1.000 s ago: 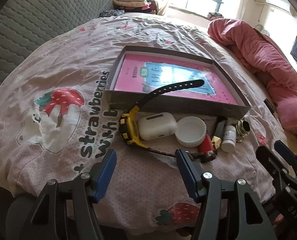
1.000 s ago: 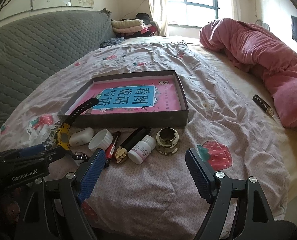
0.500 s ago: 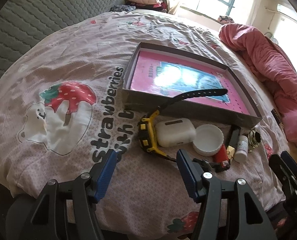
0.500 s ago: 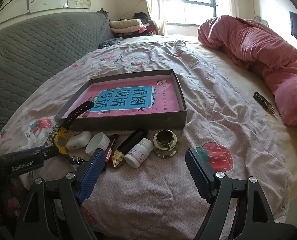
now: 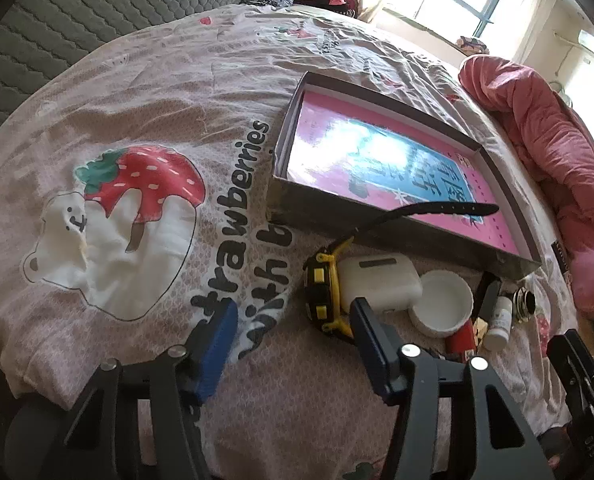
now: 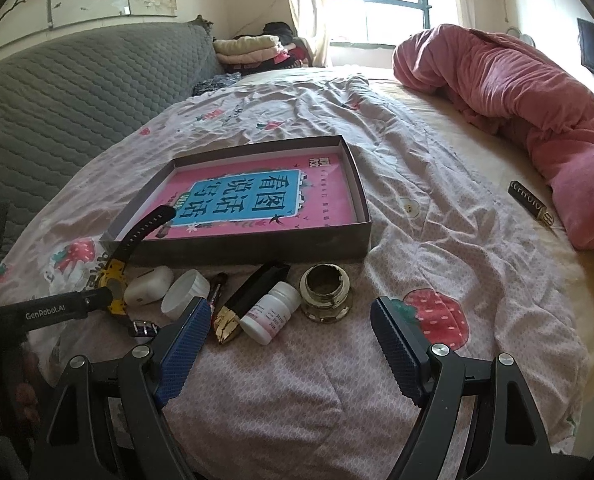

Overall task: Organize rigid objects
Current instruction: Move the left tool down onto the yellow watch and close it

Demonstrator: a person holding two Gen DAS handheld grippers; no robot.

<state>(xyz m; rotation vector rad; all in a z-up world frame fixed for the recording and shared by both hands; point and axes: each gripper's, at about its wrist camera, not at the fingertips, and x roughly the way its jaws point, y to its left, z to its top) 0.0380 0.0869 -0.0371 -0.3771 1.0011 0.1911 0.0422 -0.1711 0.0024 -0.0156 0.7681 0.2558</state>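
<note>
A shallow grey box (image 5: 293,204) (image 6: 253,247) with a pink book inside lies on the bed. In front of it lie a yellow watch (image 5: 322,296) (image 6: 115,280) with its black strap resting on the box rim, a white earbud case (image 5: 379,283) (image 6: 148,290), a white lid (image 5: 441,308) (image 6: 185,290), a red marker (image 5: 461,340), a black-and-gold tube (image 6: 253,296), a small white bottle (image 6: 271,312) and a gold jar (image 6: 325,292). My left gripper (image 5: 293,328) is open, just short of the watch. My right gripper (image 6: 289,328) is open, just short of the bottle.
A pink quilt (image 6: 517,92) lies bunched at the right. A dark patterned case (image 6: 531,202) lies beside it. A grey quilted headboard (image 6: 69,92) runs along the left. Folded clothes (image 6: 249,48) are stacked at the far end by the window.
My left gripper has moved forward toward the watch and earbud case. My right gripper has moved slightly closer to the row of objects. Both stay open.
</note>
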